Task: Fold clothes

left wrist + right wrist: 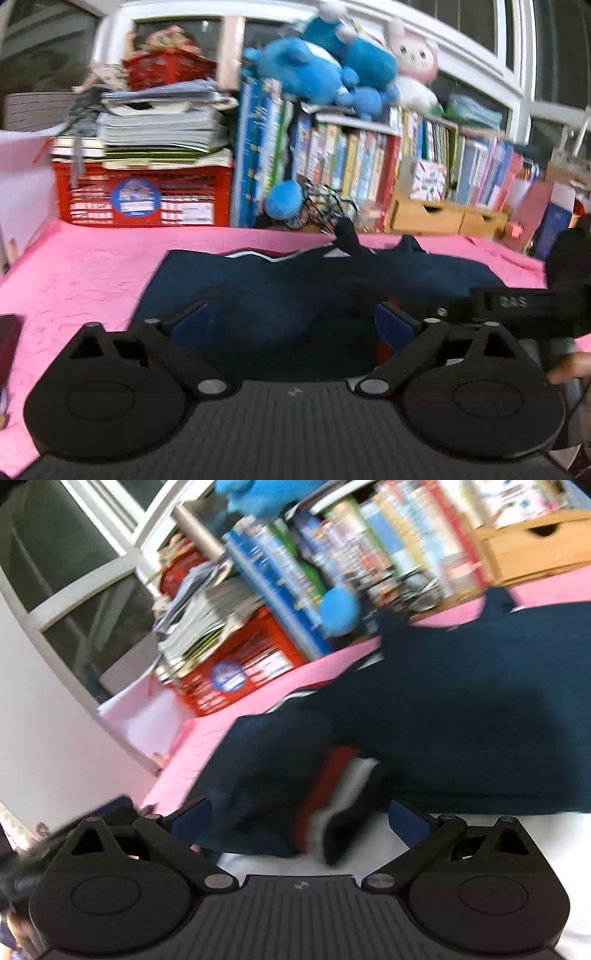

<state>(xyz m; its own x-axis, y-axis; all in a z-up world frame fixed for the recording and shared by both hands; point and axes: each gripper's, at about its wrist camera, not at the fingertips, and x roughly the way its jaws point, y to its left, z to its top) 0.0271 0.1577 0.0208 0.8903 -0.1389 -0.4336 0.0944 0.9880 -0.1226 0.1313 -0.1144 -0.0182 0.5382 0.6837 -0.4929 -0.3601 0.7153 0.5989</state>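
While left wrist shows plush toys (332,62); right, garment's red stripe (325,786).

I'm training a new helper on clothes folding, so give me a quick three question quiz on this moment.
1. True or false: the left gripper has its jaws shut on the navy garment.
2. What colour is the cloth under the garment?
3. The crate under the paper stack is: A red, B green, C white.

Key: 1 false, the jaws stand open. 2 pink. 3 A.
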